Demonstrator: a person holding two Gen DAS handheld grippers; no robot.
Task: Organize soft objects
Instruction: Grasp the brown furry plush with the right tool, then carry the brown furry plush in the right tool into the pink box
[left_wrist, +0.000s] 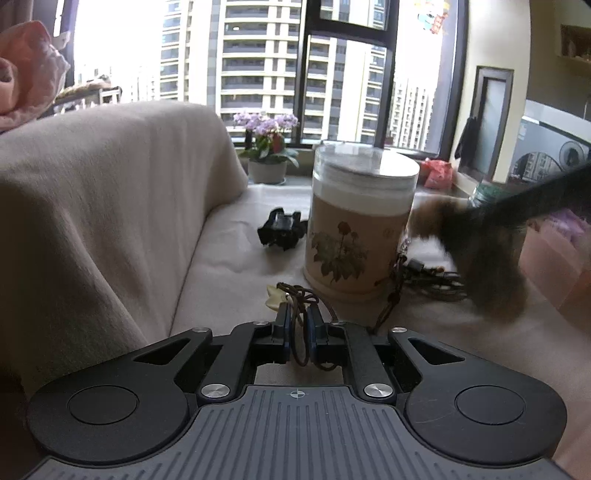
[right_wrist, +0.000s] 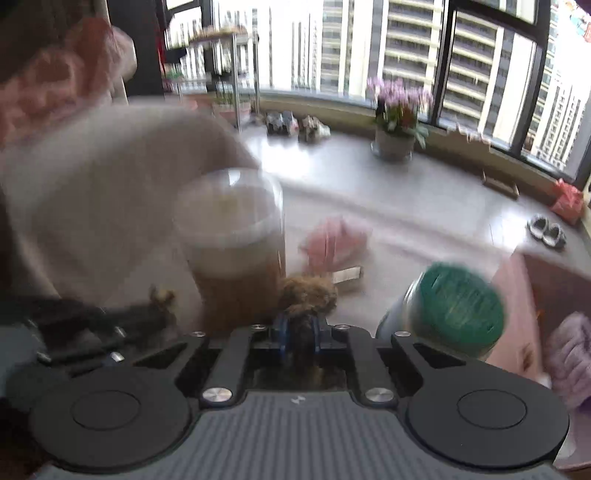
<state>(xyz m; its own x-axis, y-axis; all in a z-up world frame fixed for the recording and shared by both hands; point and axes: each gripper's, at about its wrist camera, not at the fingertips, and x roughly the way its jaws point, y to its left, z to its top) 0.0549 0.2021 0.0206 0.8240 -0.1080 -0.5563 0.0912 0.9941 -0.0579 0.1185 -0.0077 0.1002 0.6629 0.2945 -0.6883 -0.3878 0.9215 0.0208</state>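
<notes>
While pinched nearly together: left tongs (left_wrist: 299, 314) on brown cord (left_wrist: 301, 295), right tongs (right_wrist: 299, 326) on furry brown tuft (right_wrist: 308, 293).

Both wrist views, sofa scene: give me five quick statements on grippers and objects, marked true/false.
1. The left gripper is shut on a brown cord. True.
2. The right gripper is open and empty. False: it is shut on a brown furry toy.
3. The tall jar with the flower print has its lid on. True.
4. The flower pot stands on the sofa seat beside the jar. False: it stands on the window ledge, behind the jar.
5. The container near the right gripper has a red lid. False: the lid is green.
</notes>
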